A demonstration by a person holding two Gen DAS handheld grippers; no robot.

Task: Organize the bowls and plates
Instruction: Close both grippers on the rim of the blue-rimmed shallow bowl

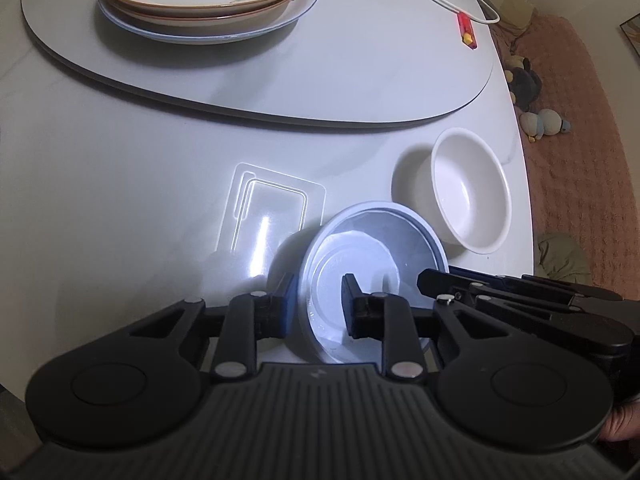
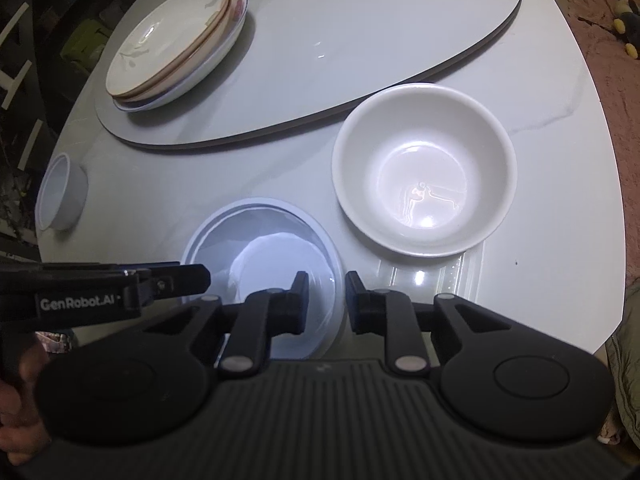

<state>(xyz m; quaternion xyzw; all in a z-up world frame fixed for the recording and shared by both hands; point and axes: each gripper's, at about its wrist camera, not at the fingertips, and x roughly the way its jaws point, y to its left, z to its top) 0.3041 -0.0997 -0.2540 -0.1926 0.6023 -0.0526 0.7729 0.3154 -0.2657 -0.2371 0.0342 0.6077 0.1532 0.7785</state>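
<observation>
Both grippers are working on the same pale blue bowl (image 1: 372, 264), which is sitting near the front edge of the round table (image 1: 120, 184). The left gripper (image 1: 318, 308) is standing narrow with the bowl's left rim between its fingers, one pad outside the wall and one inside. The right gripper (image 2: 326, 300) is doing the same on the opposite rim, also narrow. The pads are looking pressed on the rim on both sides, so I judge that the bowl is being gripped, but it is not yet lifted.

As far as the pictures show, the plates are already done — a stack of plates (image 2: 176, 44) is resting on the far left part of the grey turntable (image 2: 360, 40). The bowls are what is left. A white bowl (image 2: 424, 168) is standing just beside the blue one, toward the right edge of the table, apart from it. A small pale cup-like bowl (image 2: 60, 192) is waiting alone at the left edge. A clear plastic tray (image 1: 268, 216) is lying flat on the table behind the blue bowl.

So I am judging the task as roughly half finished — the three bowls are not yet being stacked or brought together.
</observation>
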